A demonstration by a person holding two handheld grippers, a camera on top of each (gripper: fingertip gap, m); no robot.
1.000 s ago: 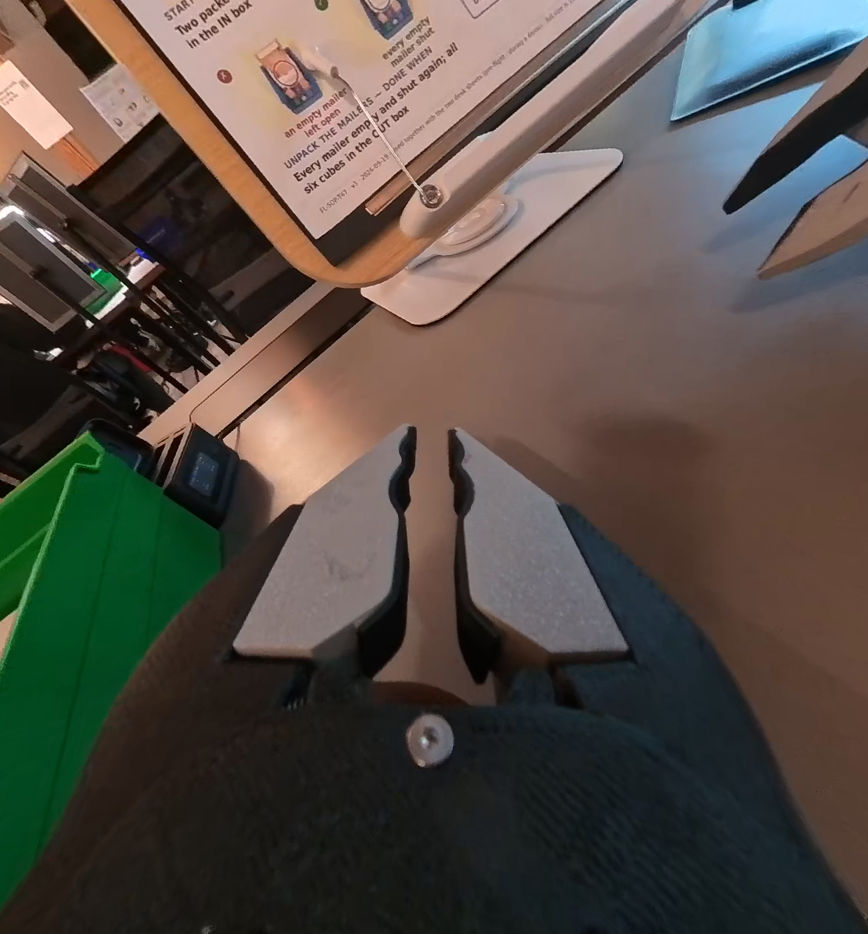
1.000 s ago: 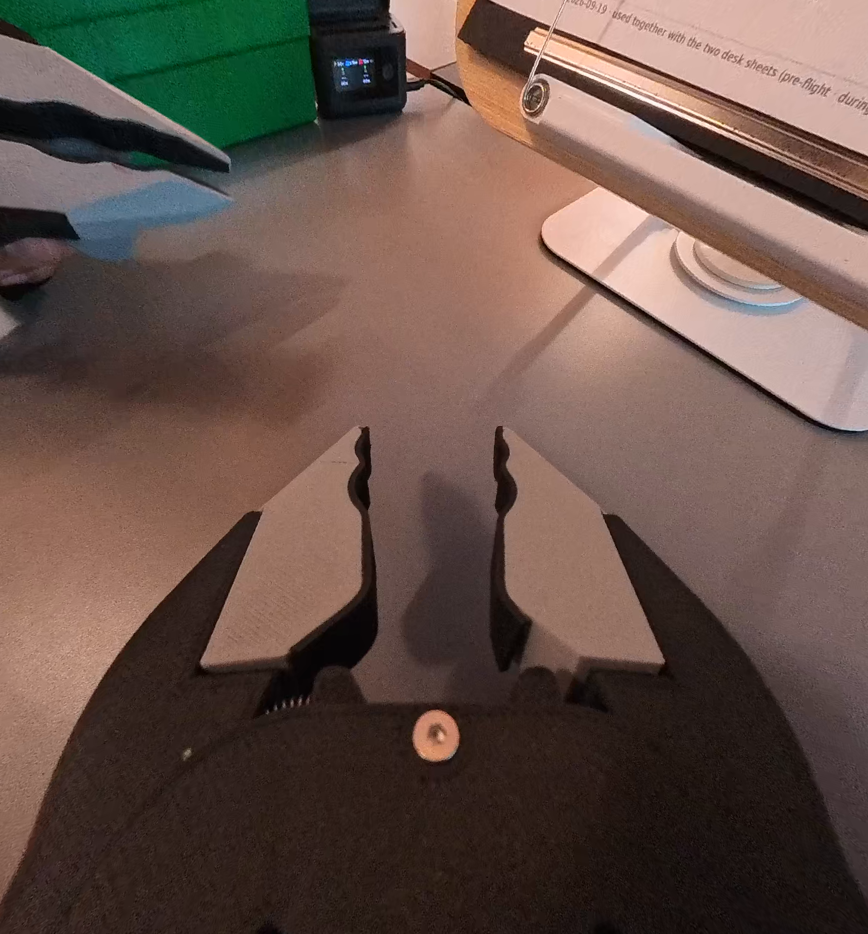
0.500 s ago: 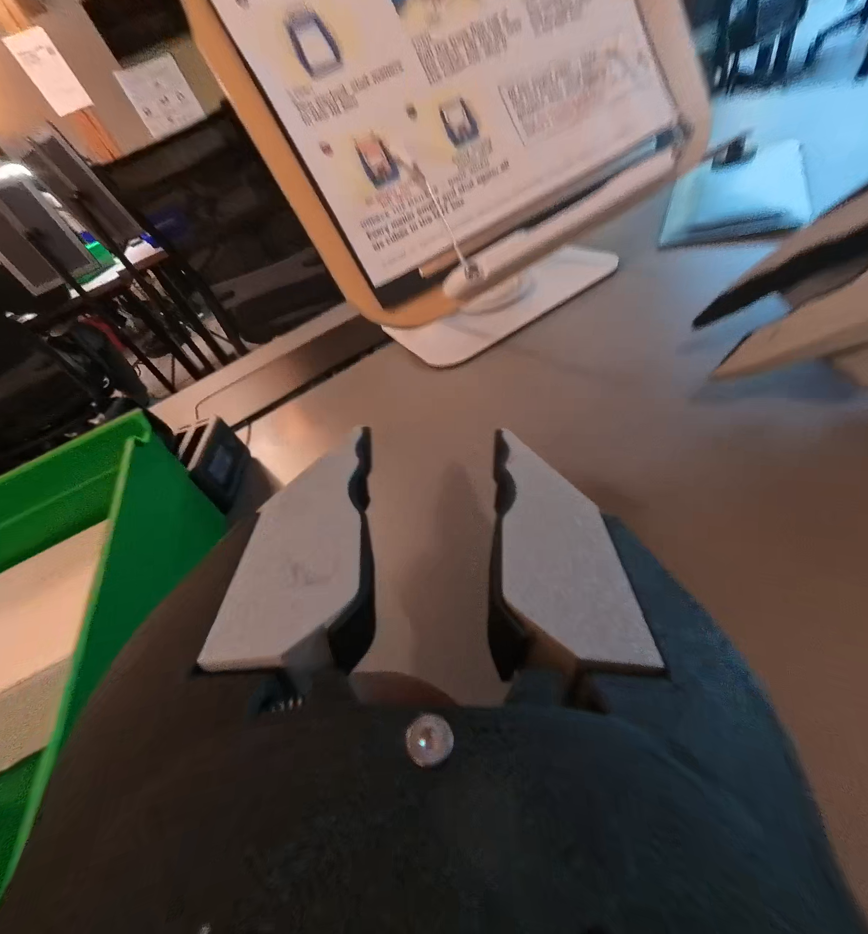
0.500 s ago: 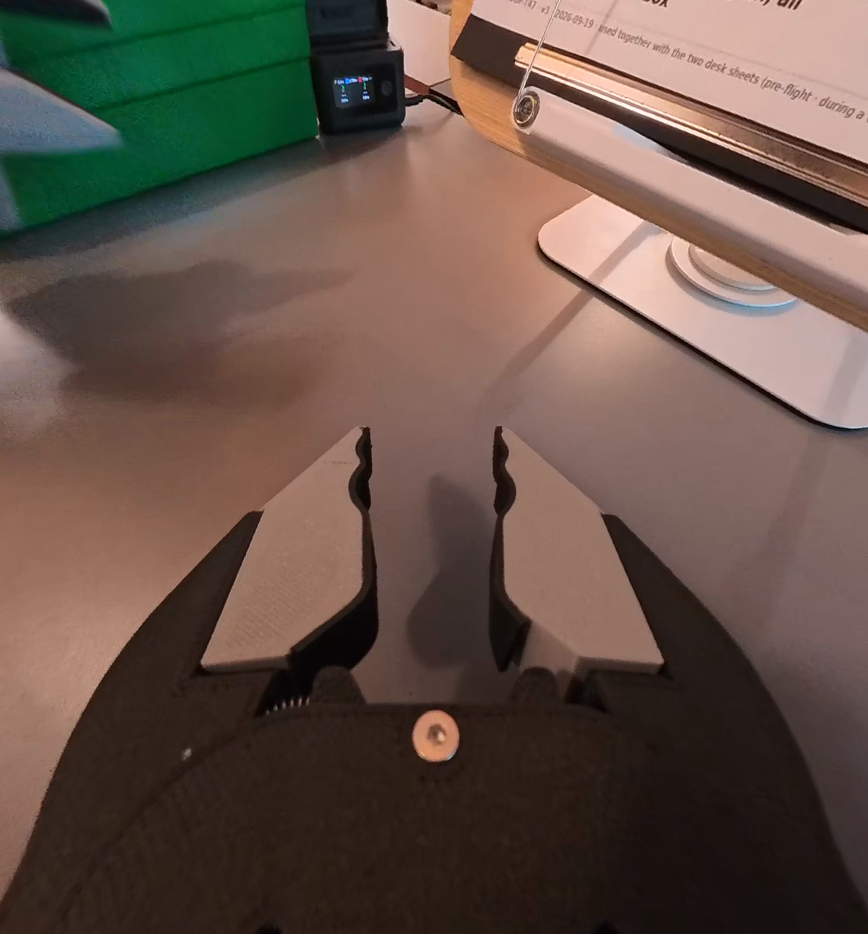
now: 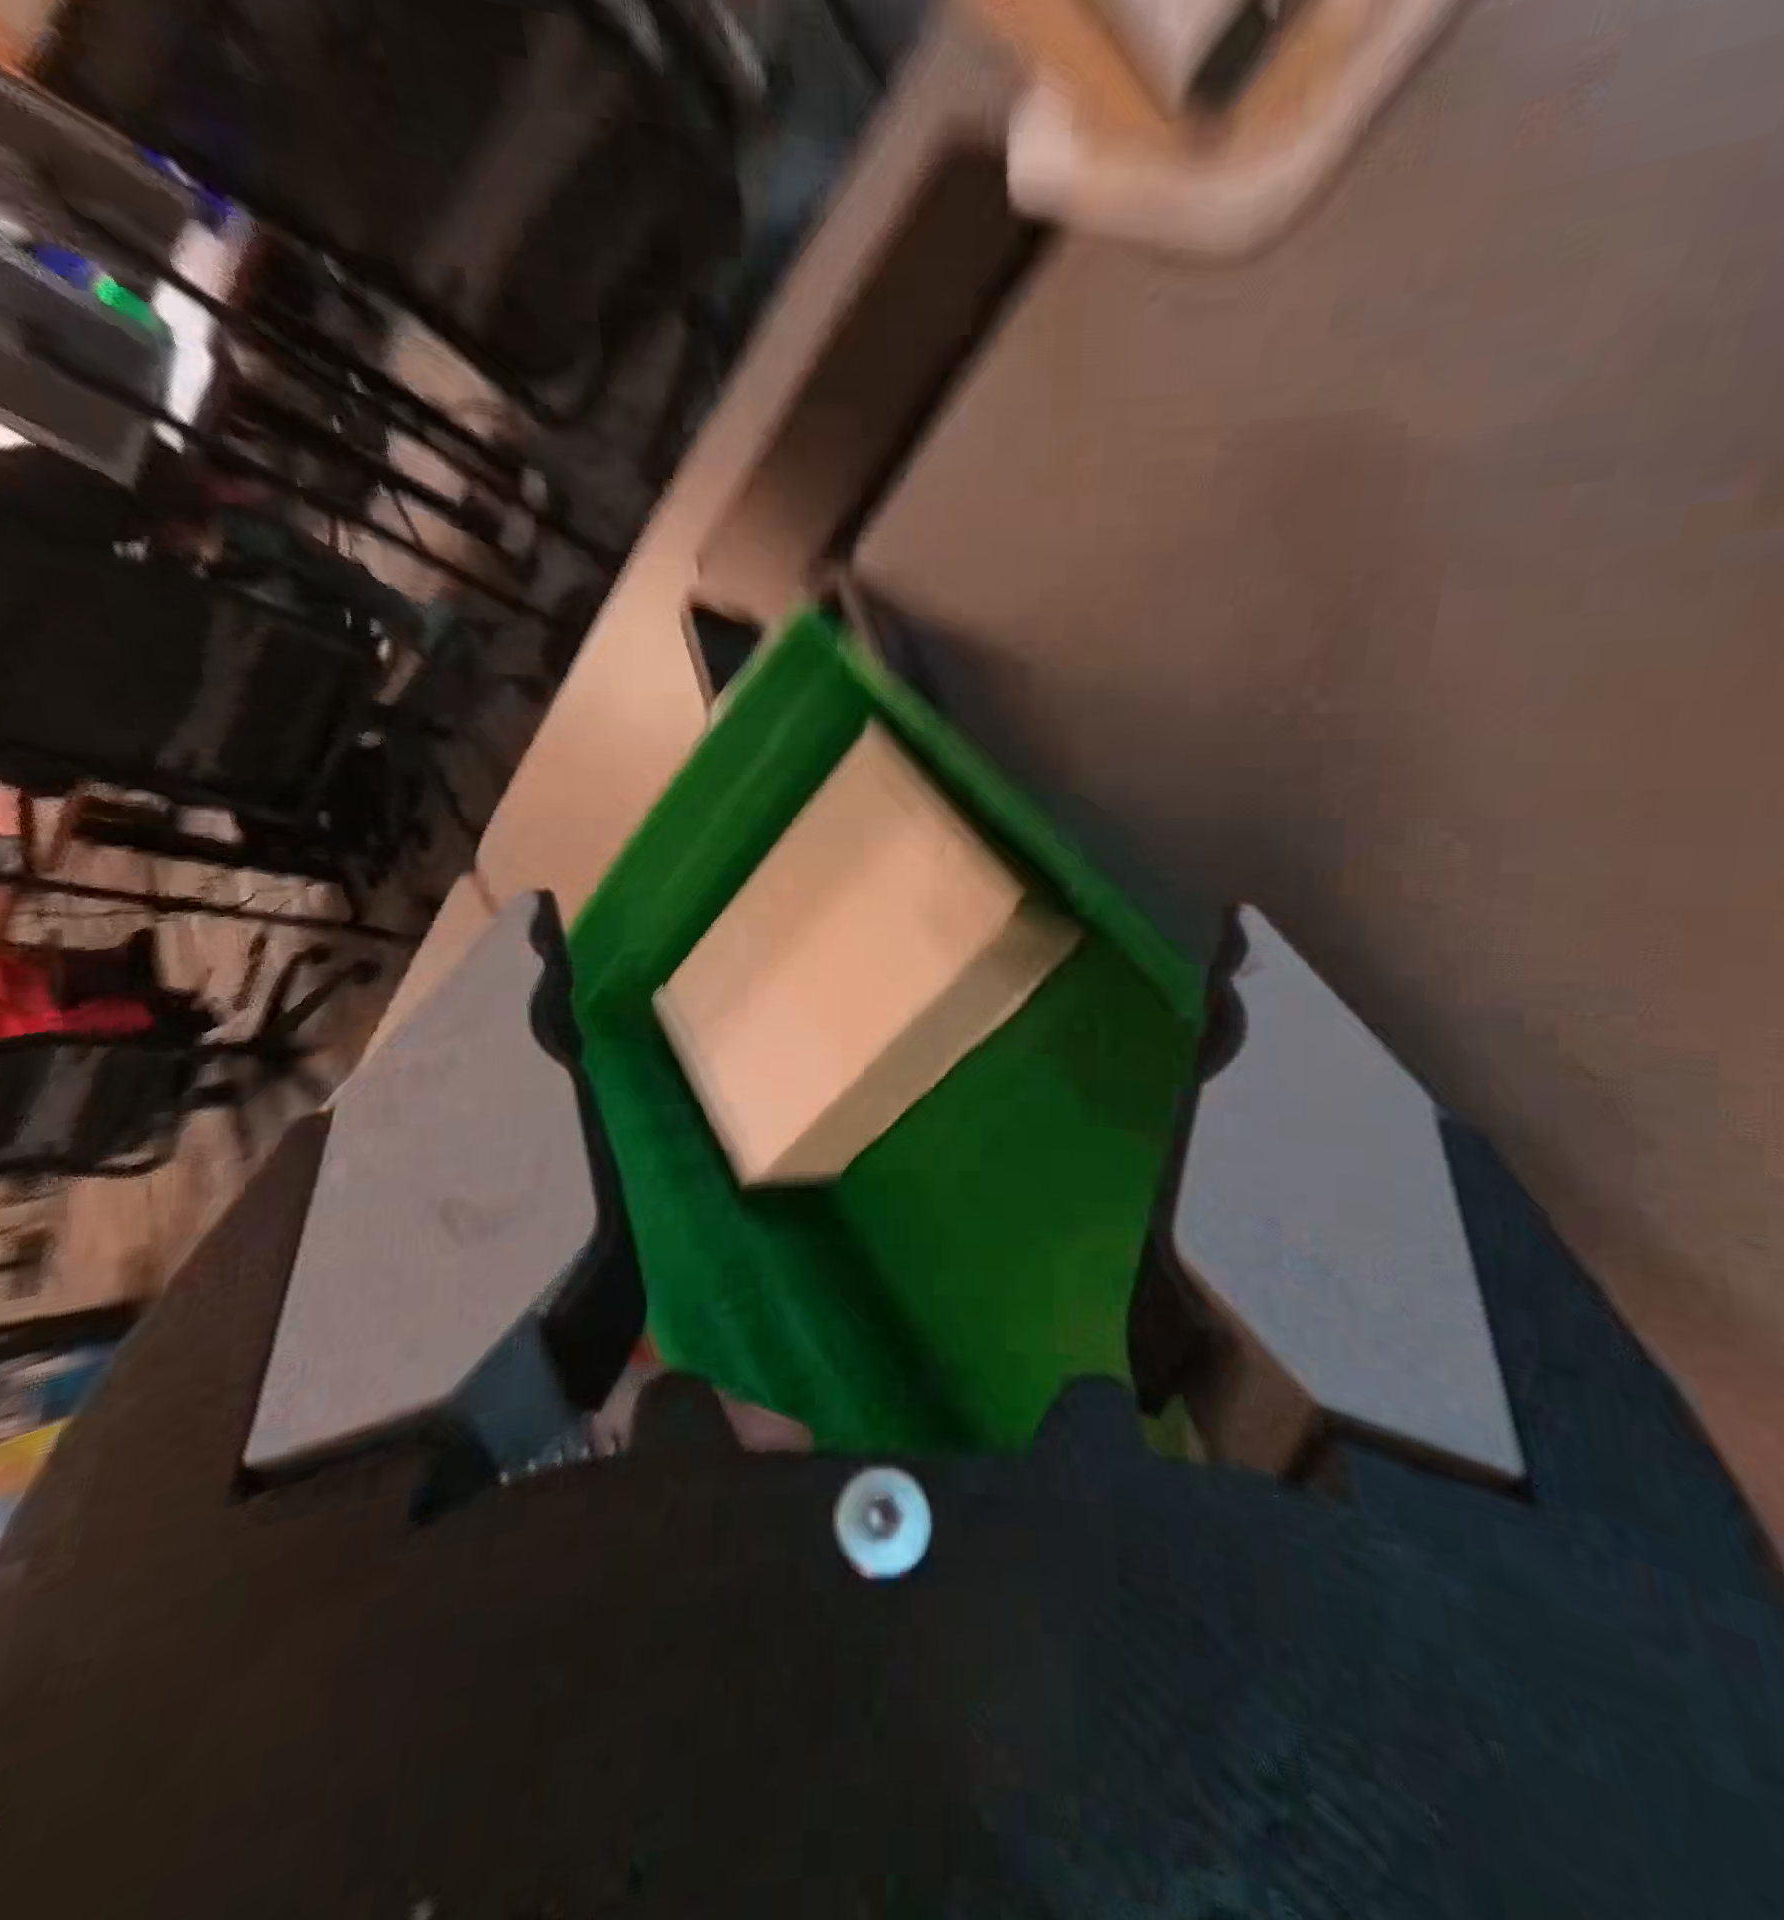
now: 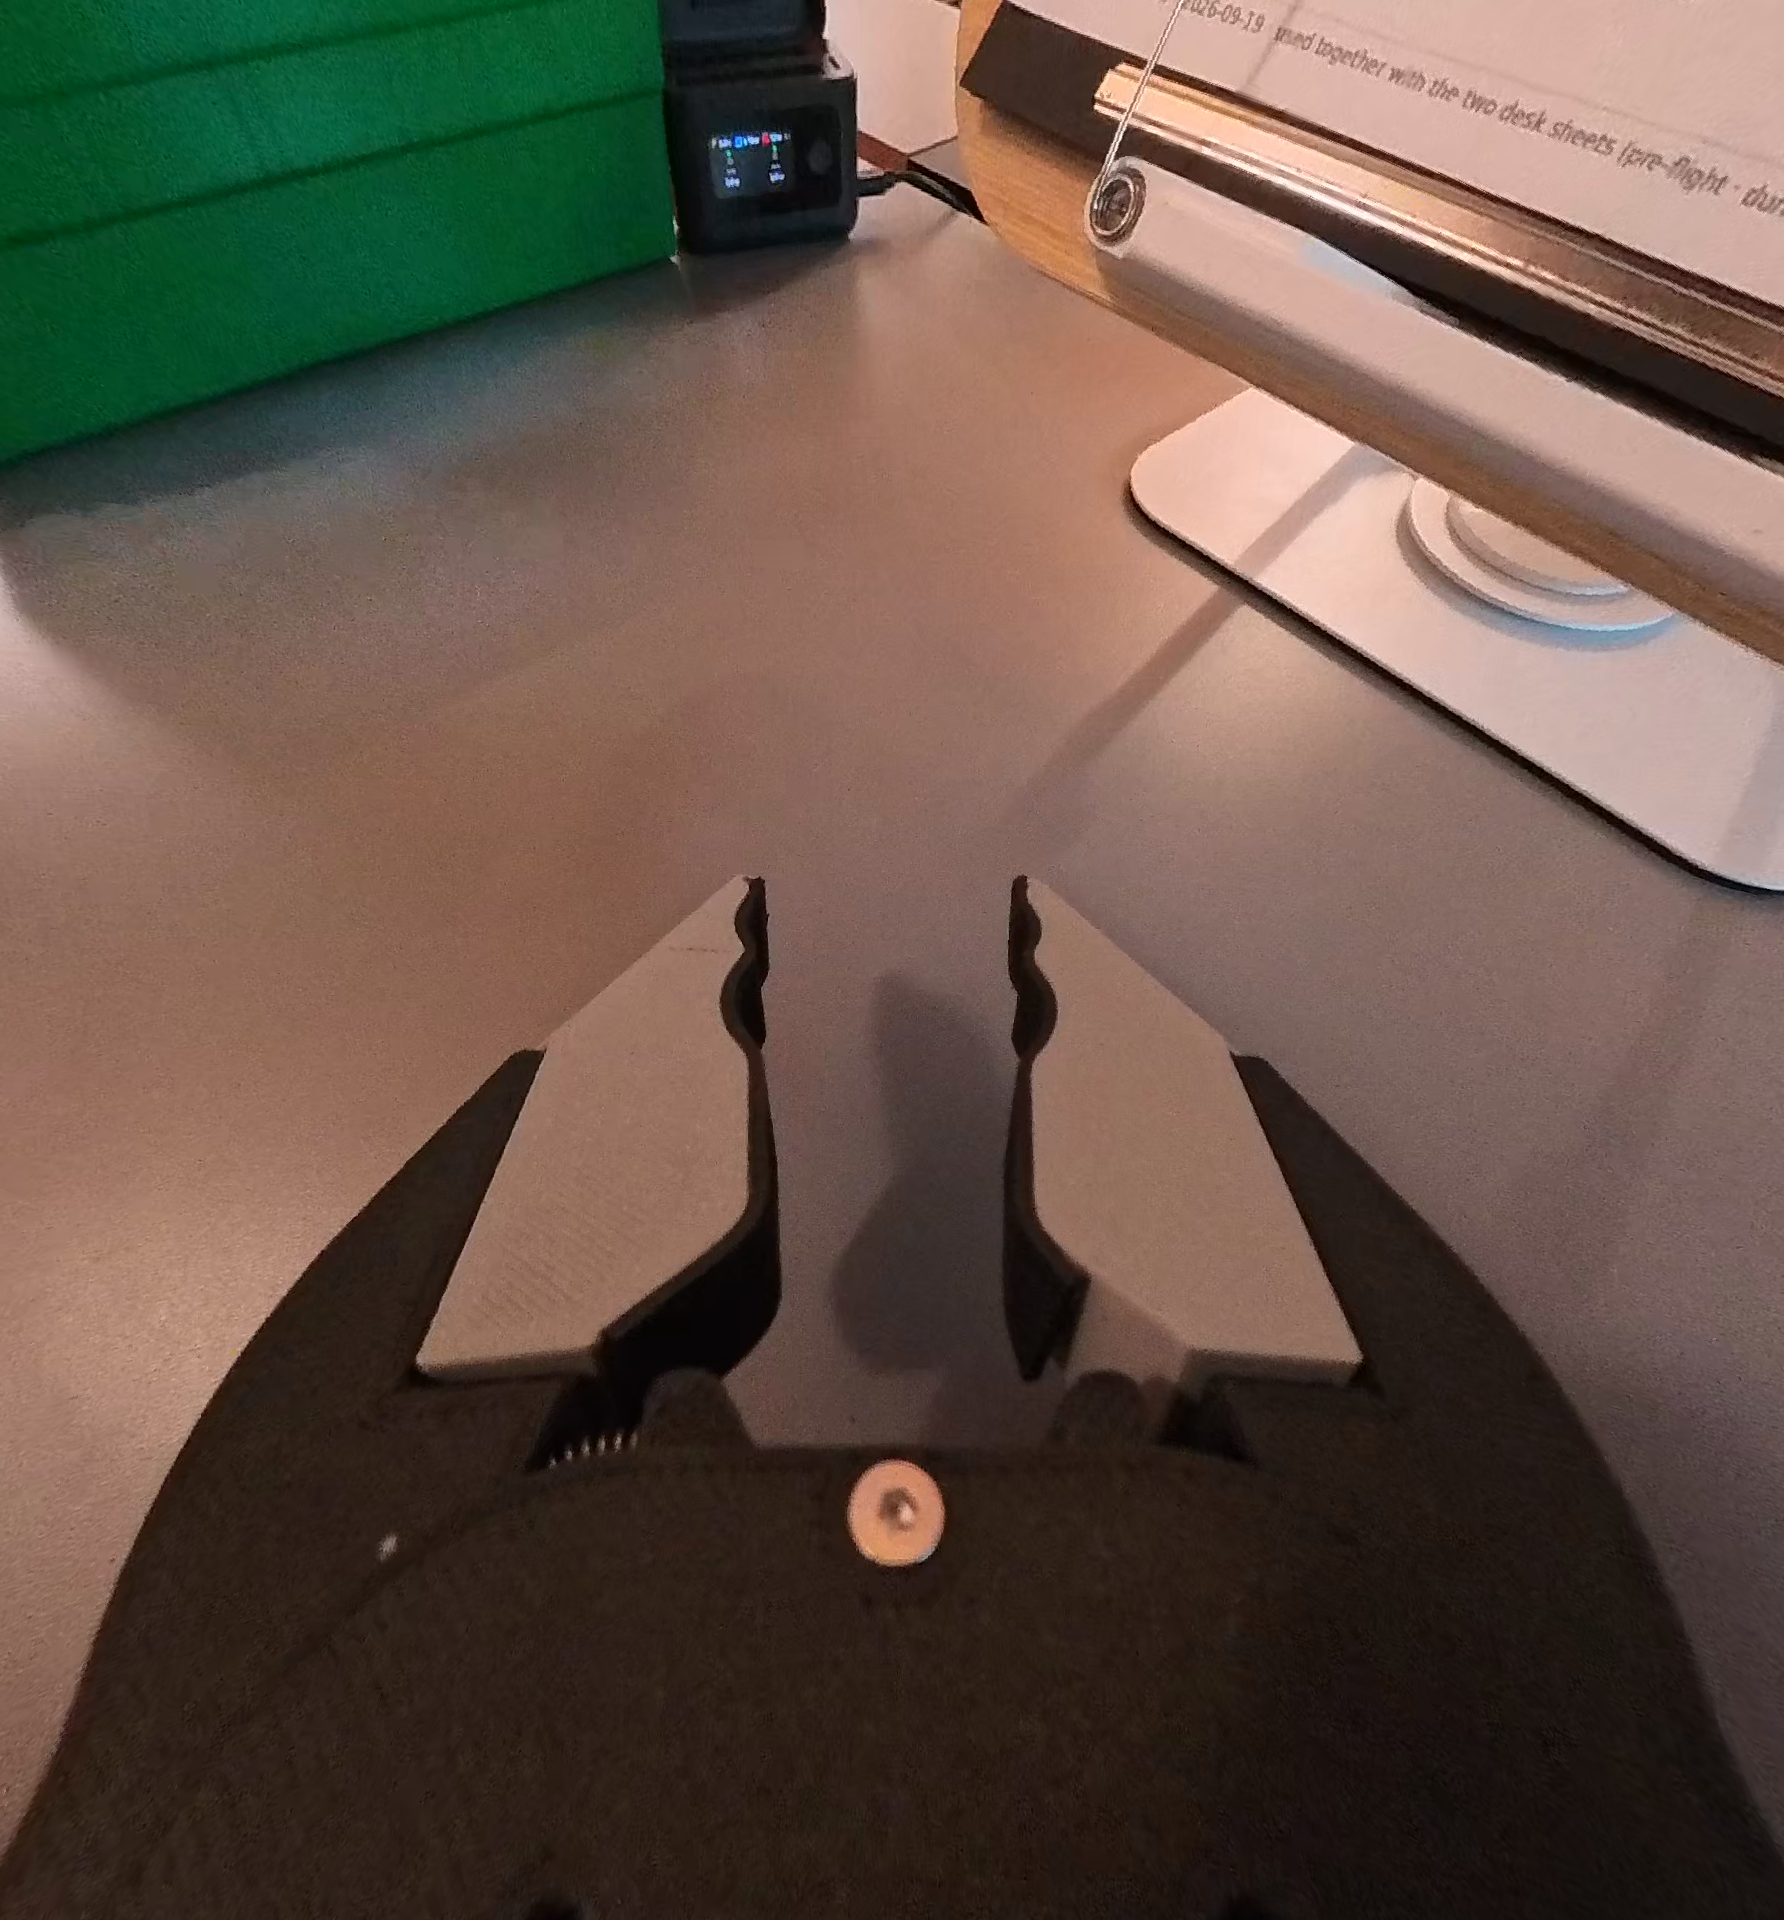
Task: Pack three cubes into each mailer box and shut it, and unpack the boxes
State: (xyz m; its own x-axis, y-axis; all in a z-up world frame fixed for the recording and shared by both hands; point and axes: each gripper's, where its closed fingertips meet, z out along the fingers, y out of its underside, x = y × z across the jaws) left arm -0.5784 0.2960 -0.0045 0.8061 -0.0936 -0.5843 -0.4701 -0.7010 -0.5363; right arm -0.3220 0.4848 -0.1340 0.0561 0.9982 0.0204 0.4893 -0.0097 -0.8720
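Left wrist view, blurred: left gripper (image 5: 872, 961) spread wide above one green bin (image 5: 981, 1268) at frame centre; one tan mailer box (image 5: 846, 966) lies inside it.

Right wrist view: right gripper (image 6: 886, 894) parted, holding nothing, over grey table (image 6: 452, 779). One green bin (image 6: 275, 218) upper left, one small black device (image 6: 768, 156) just beside it, one white stand (image 6: 1553, 665) right.

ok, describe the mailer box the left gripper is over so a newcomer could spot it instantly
Start at the green bin at the left end of the grey table. Inside it lies a flat tan cardboard mailer box, lid shut, framed between the open fingers of the left gripper. It is the only tan thing inside the green walls.
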